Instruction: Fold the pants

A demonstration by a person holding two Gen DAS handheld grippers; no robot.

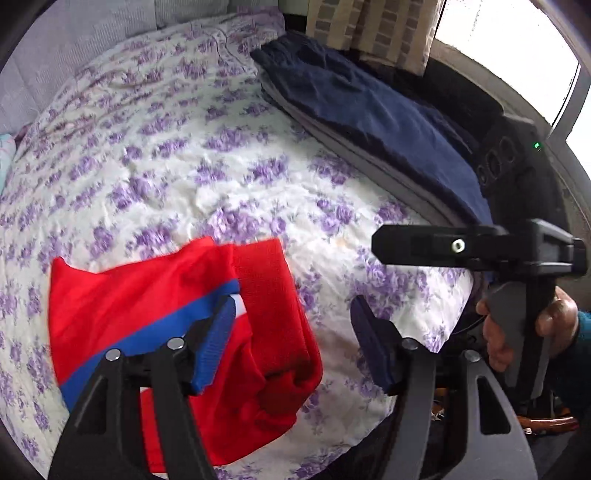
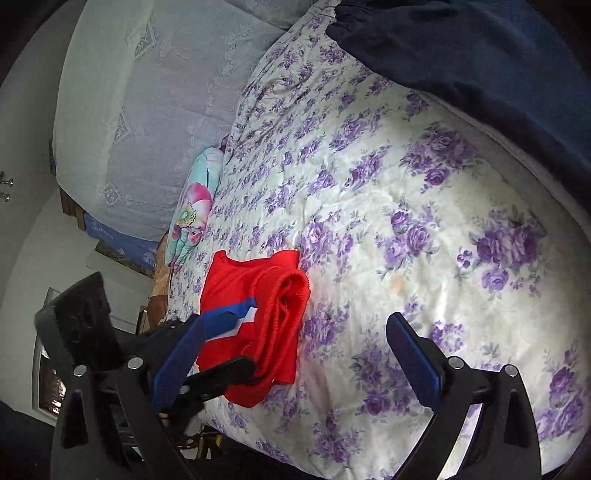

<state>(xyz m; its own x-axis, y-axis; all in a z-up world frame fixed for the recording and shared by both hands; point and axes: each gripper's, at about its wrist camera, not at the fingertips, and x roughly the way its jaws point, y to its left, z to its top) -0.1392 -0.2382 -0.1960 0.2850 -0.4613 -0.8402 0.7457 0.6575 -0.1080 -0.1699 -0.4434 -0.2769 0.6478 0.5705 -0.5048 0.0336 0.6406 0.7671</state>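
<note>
The red pants (image 1: 155,314) with a blue and white stripe lie folded in a small bundle near the front edge of the bed; they also show in the right wrist view (image 2: 258,314). My left gripper (image 1: 291,343) is open, its left finger over the bundle and its right finger over bare sheet. It holds nothing. In the right wrist view the left gripper (image 2: 221,347) sits at the bundle. My right gripper (image 2: 295,362) is open and empty above the sheet, to the right of the pants. It shows from the side in the left wrist view (image 1: 443,245).
The bed (image 1: 221,155) has a white sheet with purple flowers. A stack of folded dark blue clothes (image 1: 369,107) lies at its far right edge. A pillow (image 1: 373,29) leans behind it. A flowered cushion (image 2: 194,206) lies at the left edge.
</note>
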